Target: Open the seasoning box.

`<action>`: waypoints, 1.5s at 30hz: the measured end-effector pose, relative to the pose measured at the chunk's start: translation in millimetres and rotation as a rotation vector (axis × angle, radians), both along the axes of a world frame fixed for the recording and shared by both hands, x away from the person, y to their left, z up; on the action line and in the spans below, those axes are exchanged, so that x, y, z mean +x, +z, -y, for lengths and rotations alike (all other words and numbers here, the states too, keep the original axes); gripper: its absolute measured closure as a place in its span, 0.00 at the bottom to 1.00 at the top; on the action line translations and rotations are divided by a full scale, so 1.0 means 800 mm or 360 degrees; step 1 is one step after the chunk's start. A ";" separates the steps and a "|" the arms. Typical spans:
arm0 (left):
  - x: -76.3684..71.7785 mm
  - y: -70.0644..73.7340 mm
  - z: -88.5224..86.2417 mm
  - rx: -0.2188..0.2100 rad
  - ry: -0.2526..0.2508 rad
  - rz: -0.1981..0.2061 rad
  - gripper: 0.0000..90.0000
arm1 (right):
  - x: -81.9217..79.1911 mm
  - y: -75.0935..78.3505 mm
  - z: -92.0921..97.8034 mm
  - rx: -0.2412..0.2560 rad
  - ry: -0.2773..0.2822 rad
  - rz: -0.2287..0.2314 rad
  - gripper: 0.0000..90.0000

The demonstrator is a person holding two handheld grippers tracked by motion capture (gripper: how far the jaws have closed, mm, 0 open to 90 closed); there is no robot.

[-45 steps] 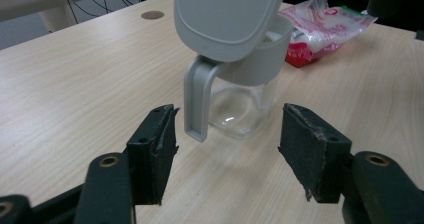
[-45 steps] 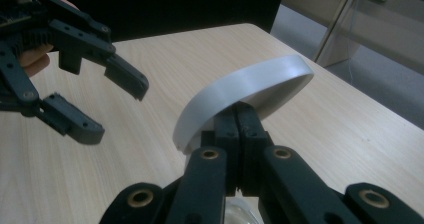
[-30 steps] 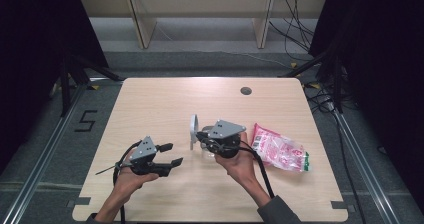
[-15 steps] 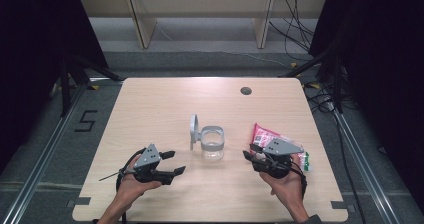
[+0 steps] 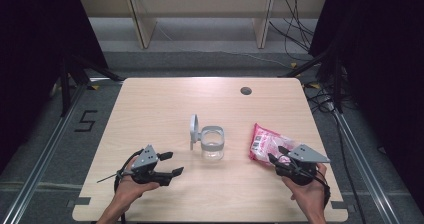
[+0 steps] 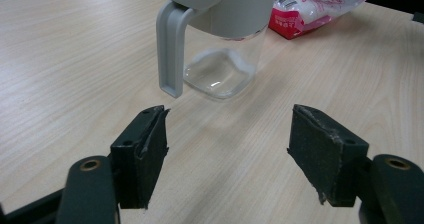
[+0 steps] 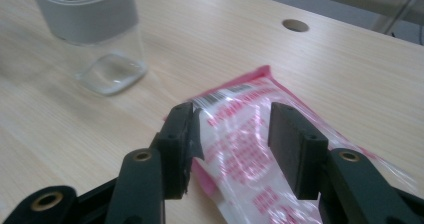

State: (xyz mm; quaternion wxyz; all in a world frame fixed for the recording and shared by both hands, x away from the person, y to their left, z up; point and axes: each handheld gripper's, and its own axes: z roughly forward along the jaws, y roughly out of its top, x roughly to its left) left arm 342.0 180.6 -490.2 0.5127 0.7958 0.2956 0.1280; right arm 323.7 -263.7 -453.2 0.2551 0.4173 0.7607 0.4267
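Hovering over the pink packet [image 7: 250,149], the right gripper [image 7: 232,134] holds its jaws apart astride it, apparently lined up for a grasp. Left gripper [image 6: 227,134], released and empty, faces the clear jar [image 6: 220,39] standing mid-table, lid flipped up.

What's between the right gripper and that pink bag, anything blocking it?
Nothing visible. The right gripper is open, with its jaws hovering right over the near end of the pink bag. The clear container stands apart to the bag's left, out of that path.
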 end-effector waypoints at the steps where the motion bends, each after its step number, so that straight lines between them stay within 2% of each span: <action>1: 0.000 0.000 0.000 -0.0002 0.0000 -0.0003 0.34 | 0.000 -0.001 0.007 -0.0023 -0.0017 0.0029 0.58; 2: 0.001 -0.001 0.000 0.0005 -0.0009 0.0004 0.34 | 0.000 -0.002 0.012 -0.0046 -0.0040 0.0034 0.57; 7: 0.001 -0.002 0.002 0.0006 -0.0018 -0.0001 0.34 | -0.005 -0.004 0.028 -0.0044 -0.0120 0.0018 0.55; 8: 0.002 -0.002 0.002 0.0041 -0.0035 0.0015 0.34 | -0.007 -0.005 0.034 -0.0048 -0.0163 0.0015 0.53; 9: 0.002 -0.002 0.001 0.0055 -0.0038 0.0025 0.34 | -0.007 -0.006 0.037 -0.0091 -0.0174 0.0035 0.52; 10: 0.002 -0.003 0.002 0.0043 -0.0037 0.0018 0.34 | -0.007 -0.006 0.041 -0.0107 -0.0210 0.0025 0.50; 11: 0.000 -0.004 0.004 0.0015 -0.0017 -0.0017 0.34 | -0.007 -0.007 0.045 -0.0114 -0.0236 0.0022 0.49; 13: 0.000 -0.004 0.004 0.0011 -0.0013 -0.0019 0.34 | -0.009 -0.007 0.053 -0.0088 -0.0295 0.0008 0.45; 14: 0.000 -0.004 0.004 0.0019 -0.0020 -0.0007 0.34 | -0.011 -0.008 0.054 -0.0043 -0.0350 -0.0018 0.43; 15: 0.000 -0.004 0.004 0.0028 -0.0026 -0.0002 0.34 | -0.012 -0.009 0.057 -0.0030 -0.0383 -0.0031 0.41; 16: 0.000 -0.004 0.005 0.0027 -0.0026 -0.0012 0.34 | -0.011 -0.011 0.063 -0.0047 -0.0370 -0.0025 0.40; 17: 0.000 -0.005 0.005 0.0027 -0.0020 -0.0009 0.34 | -0.015 -0.013 0.063 -0.0024 -0.0434 -0.0060 0.39; 19: 0.000 -0.006 0.005 0.0024 -0.0021 -0.0022 0.34 | -0.013 -0.016 0.069 -0.0050 -0.0403 -0.0052 0.39; 20: 0.000 -0.006 0.006 0.0026 -0.0023 -0.0017 0.34 | -0.017 -0.017 0.068 -0.0021 -0.0481 -0.0104 0.38; 21: 0.000 -0.006 0.007 0.0029 -0.0026 -0.0026 0.34 | -0.015 -0.018 0.073 -0.0065 -0.0453 -0.0065 0.38; 23: -0.001 -0.007 0.007 0.0039 -0.0032 -0.0012 0.34 | -0.016 -0.019 0.077 -0.0072 -0.0473 -0.0098 0.37; 24: 0.000 -0.007 0.007 0.0055 -0.0042 0.0003 0.34 | -0.017 -0.020 0.075 -0.0014 -0.0534 -0.0128 0.36; 26: -0.002 -0.008 0.009 0.0034 -0.0021 -0.0023 0.34 | -0.015 -0.025 0.077 0.0002 -0.0557 -0.0177 0.36; 27: -0.001 -0.009 0.010 0.0025 -0.0027 -0.0028 0.34 | -0.012 -0.028 0.082 -0.0010 -0.0539 -0.0179 0.35; 28: -0.001 -0.009 0.010 0.0027 -0.0024 -0.0028 0.34 | -0.013 -0.029 0.080 0.0037 -0.0577 -0.0226 0.35; 29: -0.001 -0.009 0.010 0.0027 -0.0024 -0.0028 0.34 | -0.011 -0.031 0.086 0.0001 -0.0537 -0.0230 0.34; 30: -0.001 -0.009 0.010 0.0030 -0.0029 -0.0027 0.34 | -0.010 -0.034 0.087 -0.0001 -0.0546 -0.0240 0.34; 31: -0.001 -0.008 0.009 0.0029 -0.0027 -0.0029 0.34 | -0.011 -0.035 0.084 0.0064 -0.0597 -0.0296 0.34; 32: -0.001 -0.007 0.008 0.0030 -0.0010 -0.0023 0.34 | -0.008 -0.038 0.090 0.0037 -0.0548 -0.0272 0.33; 33: 0.000 -0.007 0.007 0.0027 -0.0006 -0.0024 0.34 | -0.010 -0.039 0.086 0.0105 -0.0595 -0.0330 0.32; 34: 0.000 -0.007 0.007 0.0026 -0.0010 -0.0020 0.34 | -0.007 -0.042 0.091 0.0093 -0.0555 -0.0313 0.32; 35: 0.000 -0.007 0.006 0.0028 -0.0023 -0.0026 0.34 | -0.007 -0.043 0.091 0.0138 -0.0551 -0.0335 0.31; 38: 0.001 -0.007 0.006 0.0025 -0.0020 -0.0017 0.34 | -0.005 -0.047 0.089 0.0143 -0.0565 -0.0327 0.30; 39: 0.000 -0.007 0.006 0.0026 -0.0013 -0.0022 0.34 | -0.006 -0.046 0.084 0.0205 -0.0608 -0.0376 0.29; 40: 0.000 -0.008 0.007 0.0031 -0.0014 -0.0019 0.34 | -0.004 -0.048 0.088 0.0177 -0.0557 -0.0339 0.29; 42: 0.000 -0.007 0.006 0.0032 -0.0029 -0.0010 0.34 | -0.002 -0.050 0.090 0.0173 -0.0568 -0.0334 0.29; 43: 0.000 -0.007 0.006 0.0032 -0.0029 -0.0010 0.33 | -0.005 -0.047 0.091 0.0180 -0.0575 -0.0378 0.31; 44: 0.002 -0.006 0.005 0.0044 -0.0047 0.0001 0.34 | -0.006 -0.047 0.092 0.0189 -0.0588 -0.0368 0.32; 45: 0.001 -0.007 0.005 0.0045 -0.0042 0.0010 0.34 | -0.007 -0.048 0.092 0.0231 -0.0591 -0.0347 0.33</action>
